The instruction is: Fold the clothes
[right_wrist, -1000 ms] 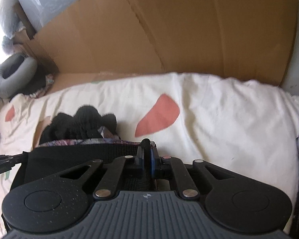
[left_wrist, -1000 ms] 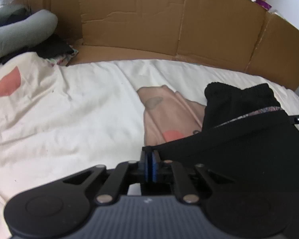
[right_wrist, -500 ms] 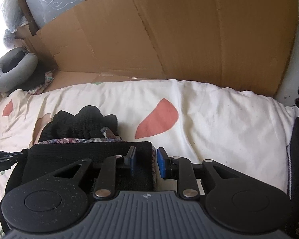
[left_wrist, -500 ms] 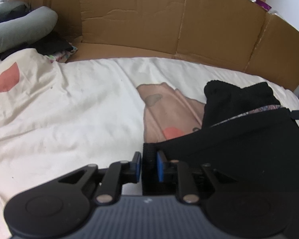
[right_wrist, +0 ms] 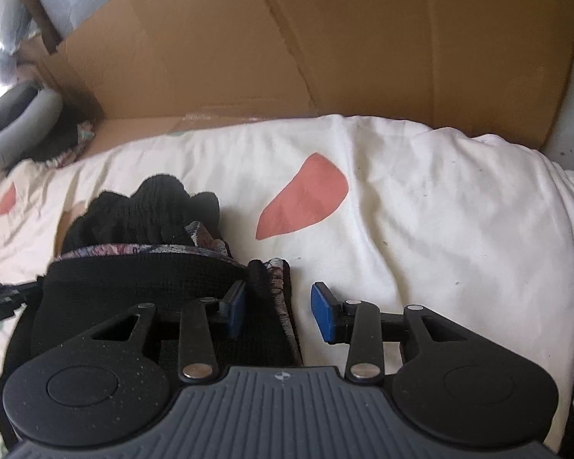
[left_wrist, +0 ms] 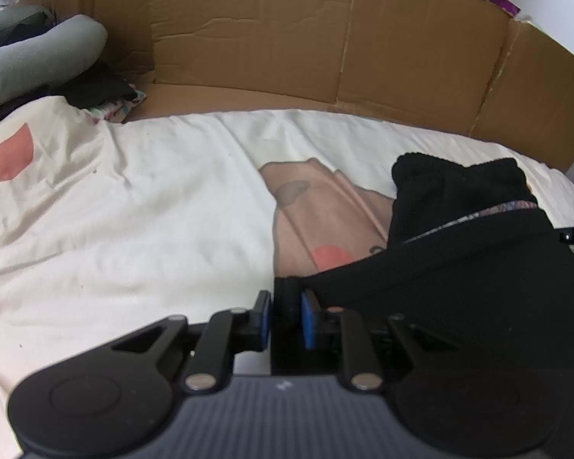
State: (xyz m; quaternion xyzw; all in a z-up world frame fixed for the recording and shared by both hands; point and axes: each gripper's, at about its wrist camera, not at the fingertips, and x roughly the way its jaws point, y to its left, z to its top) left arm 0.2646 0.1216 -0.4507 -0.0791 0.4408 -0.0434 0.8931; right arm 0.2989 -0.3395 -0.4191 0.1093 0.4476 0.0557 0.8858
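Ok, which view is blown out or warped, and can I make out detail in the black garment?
Left wrist: the black knit garment reads nearly featureless, and the brown cardboard wall bows from fisheye. Right wrist: daylight blows out the upper left corner, and the garment's ribbing shows.

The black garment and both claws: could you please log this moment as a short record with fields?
garment: black knit piece with patterned lining, lying on the white bedding
left claw: open, garment corner between its pads
right claw: wide open, garment edge by its left pad
backdrop: cardboard wall
other: grey cushion at far left
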